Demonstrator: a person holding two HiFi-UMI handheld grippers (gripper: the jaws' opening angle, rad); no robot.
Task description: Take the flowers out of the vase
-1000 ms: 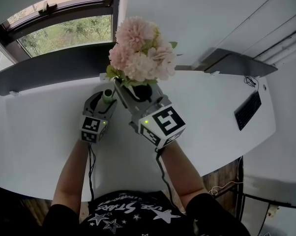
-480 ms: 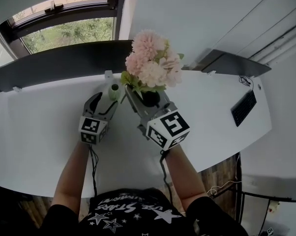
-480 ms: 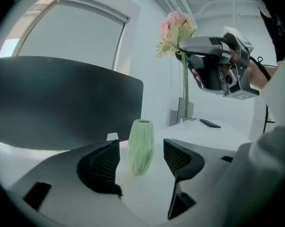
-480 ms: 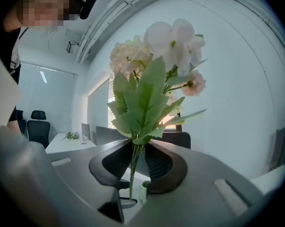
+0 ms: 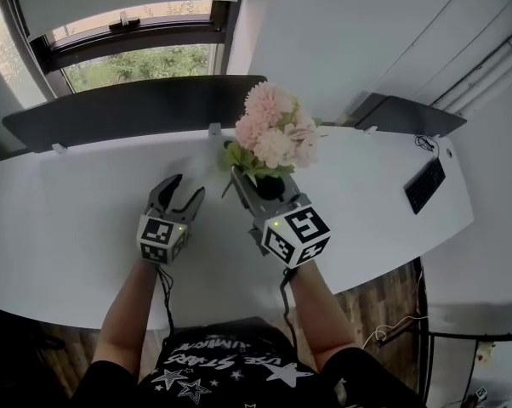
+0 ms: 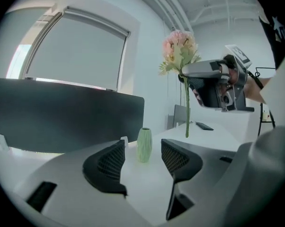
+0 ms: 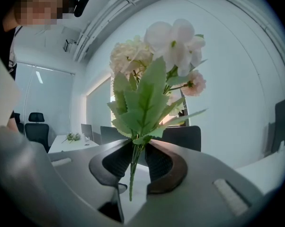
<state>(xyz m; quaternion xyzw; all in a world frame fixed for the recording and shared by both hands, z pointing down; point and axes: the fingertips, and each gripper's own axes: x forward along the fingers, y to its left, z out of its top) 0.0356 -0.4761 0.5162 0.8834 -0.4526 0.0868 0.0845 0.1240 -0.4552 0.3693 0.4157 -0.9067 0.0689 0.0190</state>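
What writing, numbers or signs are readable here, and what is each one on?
"STARS", probably: white print on the shirt; the rest of it is too blurred to read.
Two cubes: black-and-white marker patterns only, no words.
Keyboard: keys too small to read.

Head view looks steeply down at the table (image 5: 69,228); both gripper views, level, share the flowers (image 6: 179,51).

White curved table (image 5: 69,228), dark divider panel (image 5: 128,109), window (image 5: 145,62) behind, white wall (image 5: 341,32)
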